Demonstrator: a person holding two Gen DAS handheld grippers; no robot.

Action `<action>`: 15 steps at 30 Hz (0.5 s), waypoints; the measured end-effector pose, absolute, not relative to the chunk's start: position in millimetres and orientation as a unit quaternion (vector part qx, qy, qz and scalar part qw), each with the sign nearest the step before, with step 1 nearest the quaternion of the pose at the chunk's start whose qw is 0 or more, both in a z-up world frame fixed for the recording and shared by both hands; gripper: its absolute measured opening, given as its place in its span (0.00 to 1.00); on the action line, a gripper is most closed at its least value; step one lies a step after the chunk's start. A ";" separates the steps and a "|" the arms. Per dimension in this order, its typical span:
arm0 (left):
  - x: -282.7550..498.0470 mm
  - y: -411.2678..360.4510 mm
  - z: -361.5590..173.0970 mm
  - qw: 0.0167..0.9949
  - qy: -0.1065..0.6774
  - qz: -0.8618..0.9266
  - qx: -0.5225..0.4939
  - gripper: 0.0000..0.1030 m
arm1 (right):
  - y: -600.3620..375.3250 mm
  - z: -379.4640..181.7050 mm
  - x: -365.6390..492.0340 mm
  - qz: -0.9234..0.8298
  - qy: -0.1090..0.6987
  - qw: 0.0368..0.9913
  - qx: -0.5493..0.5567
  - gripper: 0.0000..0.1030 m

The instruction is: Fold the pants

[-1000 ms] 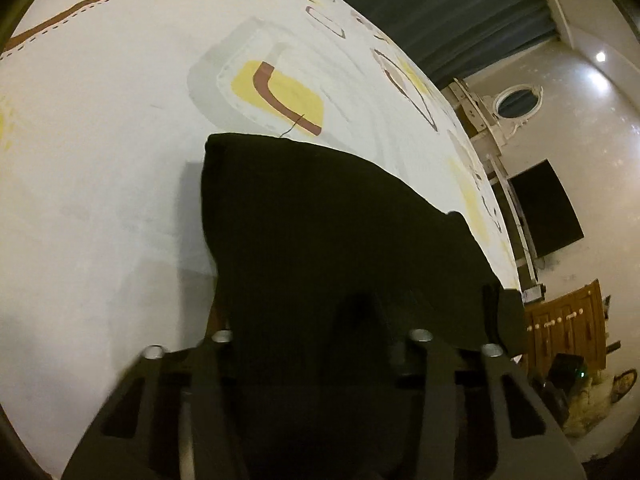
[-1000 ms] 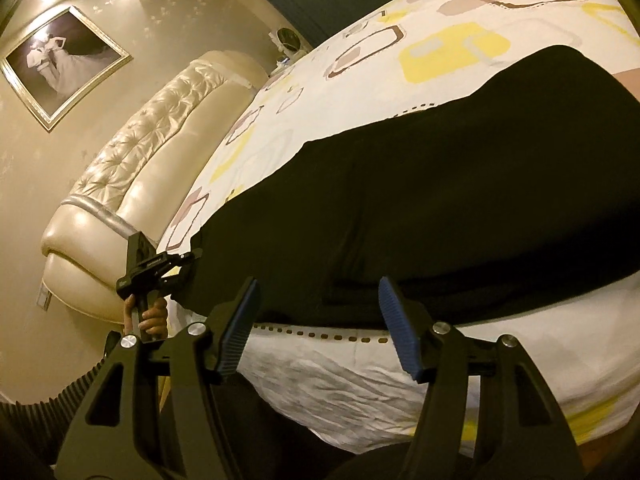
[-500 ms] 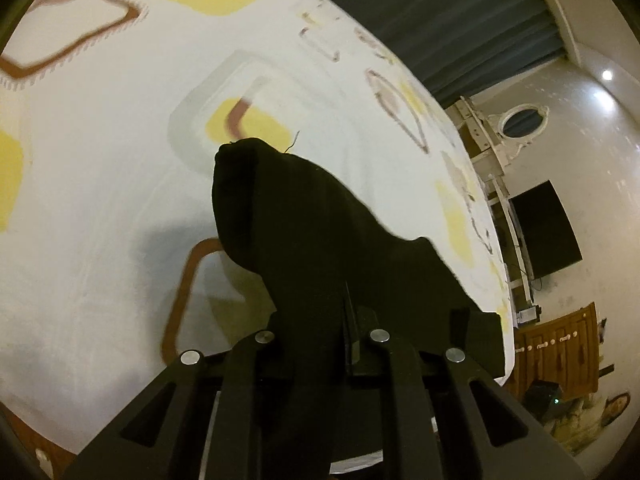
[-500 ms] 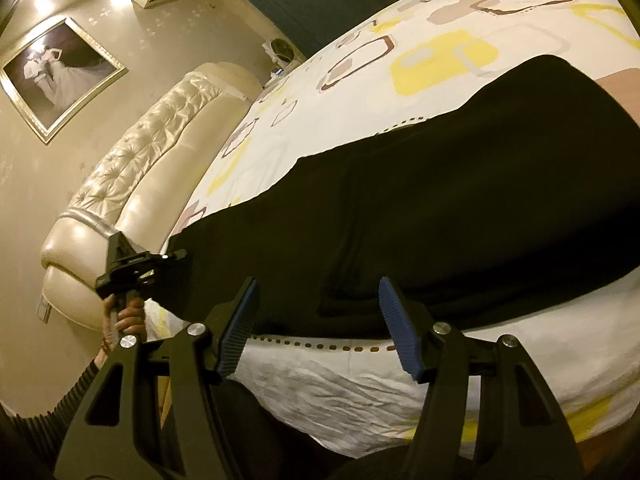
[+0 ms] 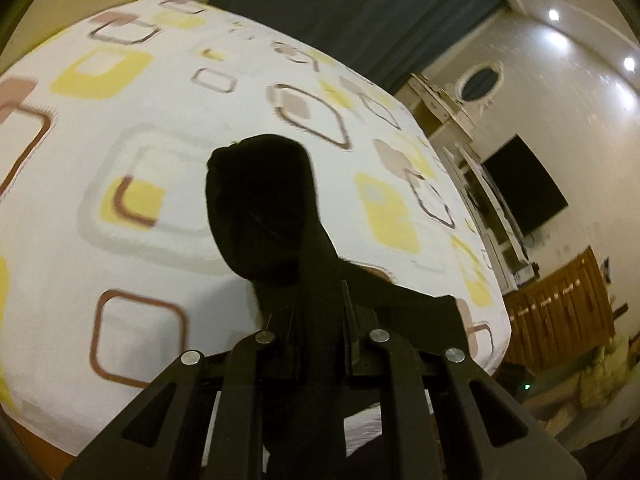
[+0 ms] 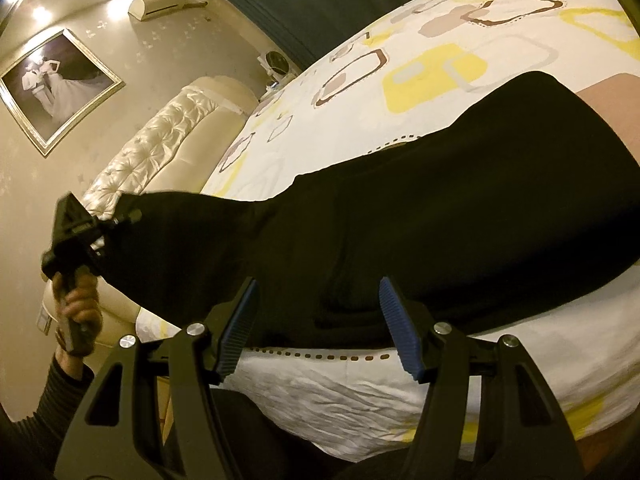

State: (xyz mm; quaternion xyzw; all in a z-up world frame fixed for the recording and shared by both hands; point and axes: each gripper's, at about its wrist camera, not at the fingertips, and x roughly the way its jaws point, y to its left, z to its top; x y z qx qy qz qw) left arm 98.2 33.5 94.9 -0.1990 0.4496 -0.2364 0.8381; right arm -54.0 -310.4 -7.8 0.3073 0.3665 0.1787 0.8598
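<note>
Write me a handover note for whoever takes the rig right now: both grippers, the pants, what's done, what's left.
Left gripper: jaws shut on one end of the black pants, which is lifted off the bed.
Right gripper: jaws open, empty, poised at the pants' near edge by the bed's side.
Pants: the rest lies flat across the patterned sheet.
Done: one end gripped and raised.
Left: probably carry that end over to the other, lay it down, smooth, then fold again.
</note>
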 end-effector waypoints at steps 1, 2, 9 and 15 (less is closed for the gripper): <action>98.3 20.7 102.1 0.840 0.448 -0.242 -0.186 0.13 | -311.3 -7.7 -54.1 0.177 0.366 0.860 0.310 0.60; 98.0 9.0 107.7 0.842 0.448 -0.246 -0.172 0.13 | -312.8 -7.9 -54.2 0.176 0.365 0.858 0.315 0.60; 92.3 -97.0 126.6 0.844 0.449 -0.282 -0.084 0.13 | -324.3 -3.6 -56.7 0.162 0.361 0.856 0.334 0.61; 85.4 -178.6 113.3 0.841 0.452 -0.297 -0.021 0.13 | -344.0 9.8 -64.3 0.140 0.341 0.867 0.337 0.60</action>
